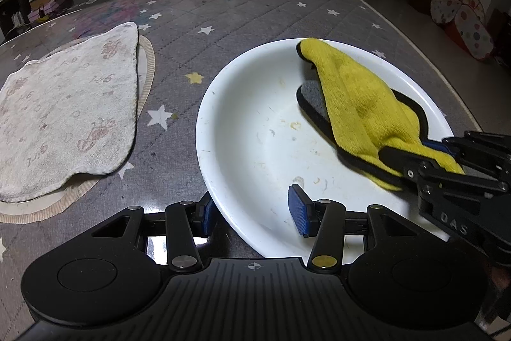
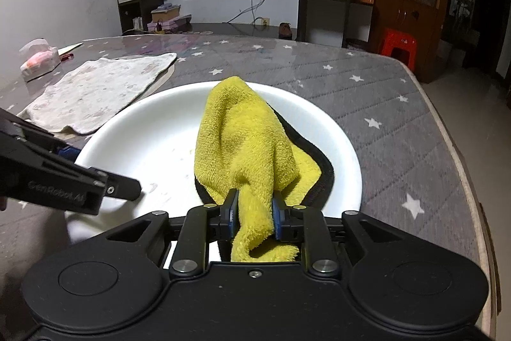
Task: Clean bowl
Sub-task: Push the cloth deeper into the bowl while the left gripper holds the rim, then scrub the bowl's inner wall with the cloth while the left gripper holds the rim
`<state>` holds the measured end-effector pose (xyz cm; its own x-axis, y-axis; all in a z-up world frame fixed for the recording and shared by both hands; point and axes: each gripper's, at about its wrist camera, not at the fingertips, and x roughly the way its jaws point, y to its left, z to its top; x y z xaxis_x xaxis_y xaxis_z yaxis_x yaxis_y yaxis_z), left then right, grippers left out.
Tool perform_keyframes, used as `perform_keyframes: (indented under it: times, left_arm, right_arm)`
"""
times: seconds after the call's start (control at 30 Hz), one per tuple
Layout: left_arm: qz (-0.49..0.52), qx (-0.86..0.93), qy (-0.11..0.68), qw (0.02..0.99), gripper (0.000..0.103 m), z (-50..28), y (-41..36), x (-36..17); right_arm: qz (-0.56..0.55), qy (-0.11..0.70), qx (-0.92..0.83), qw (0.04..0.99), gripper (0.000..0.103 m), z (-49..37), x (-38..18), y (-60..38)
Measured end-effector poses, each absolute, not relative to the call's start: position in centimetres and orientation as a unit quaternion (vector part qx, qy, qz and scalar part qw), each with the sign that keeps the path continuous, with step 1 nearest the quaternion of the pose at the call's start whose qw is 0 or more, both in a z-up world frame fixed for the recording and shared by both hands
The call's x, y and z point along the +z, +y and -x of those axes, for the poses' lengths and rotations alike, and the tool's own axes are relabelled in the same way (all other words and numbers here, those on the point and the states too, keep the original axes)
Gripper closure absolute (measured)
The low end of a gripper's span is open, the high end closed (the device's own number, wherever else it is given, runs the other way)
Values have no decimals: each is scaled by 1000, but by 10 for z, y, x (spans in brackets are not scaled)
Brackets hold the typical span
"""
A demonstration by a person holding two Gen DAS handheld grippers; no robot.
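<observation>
Inside the white bowl point(image 2: 153, 130), right gripper point(image 2: 254, 214) pinches the yellow cloth point(image 2: 246, 143); left gripper point(image 1: 252, 211), fingers spread, straddles the bowl's near rim.

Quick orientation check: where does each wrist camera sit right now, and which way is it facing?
Left wrist: rides the left gripper, jaws open astride the near rim of the white bowl; faces the far-side TV.
Right wrist: rides the right gripper, shut on the yellow cloth; looks across the bowl toward the TV.
Shared: bowl, cloth, patterned towel, and each view catches the other gripper.
</observation>
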<state>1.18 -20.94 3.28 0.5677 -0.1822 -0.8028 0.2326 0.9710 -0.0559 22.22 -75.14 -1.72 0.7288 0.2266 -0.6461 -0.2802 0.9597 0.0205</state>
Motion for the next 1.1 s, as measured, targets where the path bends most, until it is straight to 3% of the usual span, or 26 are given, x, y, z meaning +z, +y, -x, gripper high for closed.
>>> perform_keyframes:
  times: [0.3, 0.67, 1.1]
  left_arm:
    - [-29, -119, 450, 885, 53, -11, -210, 32]
    - [-29, -119, 450, 884, 53, -11, -209, 32]
    - [-30, -120, 450, 884, 52, -11, -209, 32]
  right_arm:
    - [35, 343, 139, 929, 72, -224, -18, -748]
    - [24, 340, 133, 931, 53, -240, -22, -742]
    - [20, 335, 135, 932, 49, -253, -27, -732]
